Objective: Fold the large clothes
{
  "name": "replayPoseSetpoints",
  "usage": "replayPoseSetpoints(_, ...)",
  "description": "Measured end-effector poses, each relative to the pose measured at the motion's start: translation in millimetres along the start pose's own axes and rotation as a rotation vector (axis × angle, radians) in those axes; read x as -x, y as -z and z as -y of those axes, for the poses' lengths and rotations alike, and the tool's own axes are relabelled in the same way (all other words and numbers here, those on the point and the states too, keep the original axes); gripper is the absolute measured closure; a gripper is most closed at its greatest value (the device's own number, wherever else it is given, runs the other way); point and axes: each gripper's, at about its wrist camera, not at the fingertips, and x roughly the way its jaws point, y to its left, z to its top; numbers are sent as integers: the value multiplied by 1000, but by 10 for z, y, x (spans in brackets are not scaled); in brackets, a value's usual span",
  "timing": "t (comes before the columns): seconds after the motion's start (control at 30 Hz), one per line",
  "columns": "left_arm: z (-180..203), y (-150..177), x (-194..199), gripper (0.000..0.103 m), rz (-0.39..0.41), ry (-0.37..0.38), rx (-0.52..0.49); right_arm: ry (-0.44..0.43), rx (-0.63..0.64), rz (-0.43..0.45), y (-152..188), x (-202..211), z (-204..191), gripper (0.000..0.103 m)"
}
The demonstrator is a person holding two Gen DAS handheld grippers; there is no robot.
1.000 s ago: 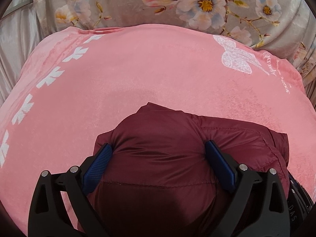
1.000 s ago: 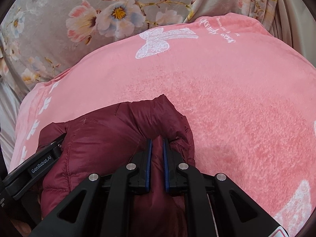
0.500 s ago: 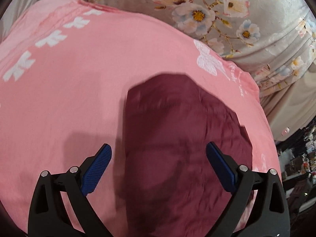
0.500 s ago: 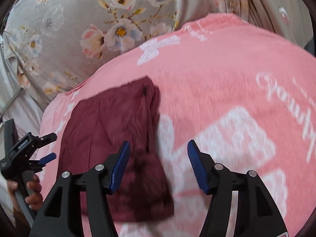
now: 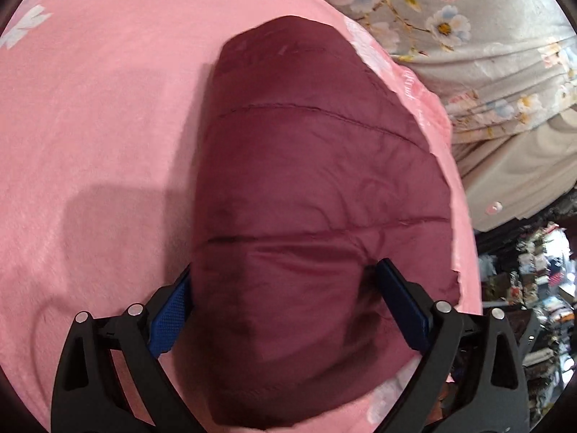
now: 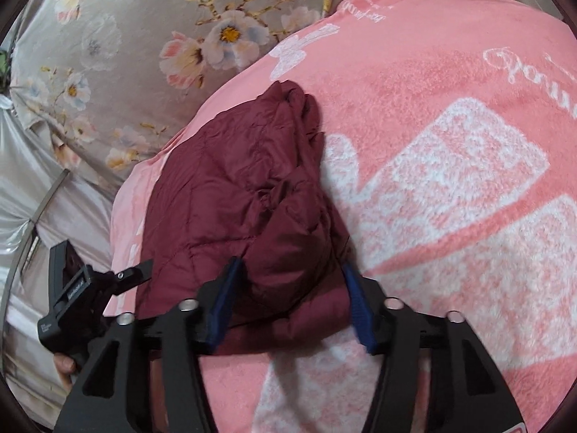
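Left wrist view: the left tongs (image 5: 285, 310) stand wide, both blue pads bearing on the flanks of the folded maroon padded jacket (image 5: 317, 187), so they grip it across its near end. The jacket lies as a compact bundle on the pink blanket (image 5: 101, 115), its far end close to the blanket's right border, beyond which the floral bedsheet (image 5: 479, 39) drops away. Judgement: keep the squeeze even and level so the puffed layers do not spring apart. Right wrist view: the right tongs (image 6: 288, 303) have just been closing from a wider gape, with the jacket's (image 6: 230, 187) near corner between the pads; the left pad touches fabric, while the right pad's contact is unclear. The left tongs (image 6: 93, 288) show at the bundle's left side, held in a person's hand (image 6: 63, 368). Judgement: seat both pads fully before any lift. Open blanket (image 6: 450, 180) extends wide to the right; the left border is near, so shift the bundle rightward if repositioning.
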Motion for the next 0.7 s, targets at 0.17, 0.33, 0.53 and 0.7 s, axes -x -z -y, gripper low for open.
replayPoseSetpoints(0.17, 74, 46, 111, 13, -11, -22, -69, -23, 43, -40, 199, 149, -73, 63)
replayPoseSetpoints(0.33, -68, -27, 105, 13, -2, -13, -4, 49, 44, 31, 141, 216, -61, 37)
replayPoseSetpoints(0.53, -156, -170, 55, 9, 5, 34, 52, -77, -136, -28, -110, -33, 176, 25)
replayPoseSetpoints(0.7, -24, -213, -55, 7, -6, 62, 26, -100, -98, -34, -170, -216, 33, 34)
